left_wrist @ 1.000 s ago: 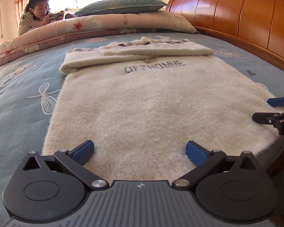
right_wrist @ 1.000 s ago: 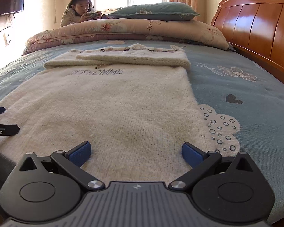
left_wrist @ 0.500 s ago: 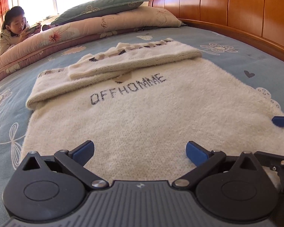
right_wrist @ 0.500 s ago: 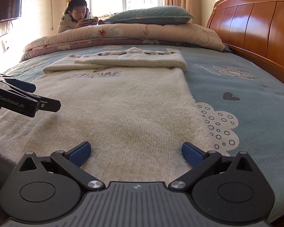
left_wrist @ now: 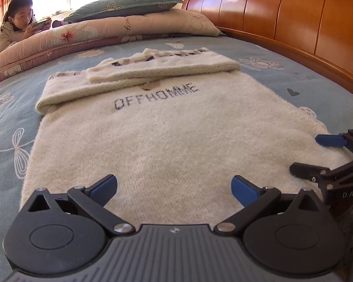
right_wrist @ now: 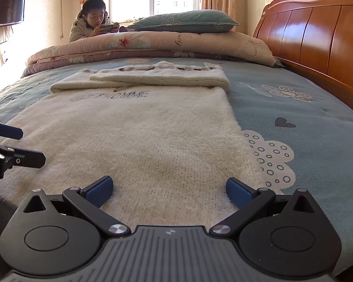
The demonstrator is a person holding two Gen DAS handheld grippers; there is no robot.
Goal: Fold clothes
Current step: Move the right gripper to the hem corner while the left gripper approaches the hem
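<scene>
a cream knitted sweater lettered "offhomme" is spread flat on the blue bed sheet, its sleeves folded across the far end. the left gripper and right gripper are held at its near hem, jaws spread wide, nothing gripped.

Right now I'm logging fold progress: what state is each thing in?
sweater: flat on bed, sleeves folded across top, hem not yet folded
left tongs: open, empty, over the hem
right tongs: open, empty, over the hem
quilt: folded, pillow on top
</scene>
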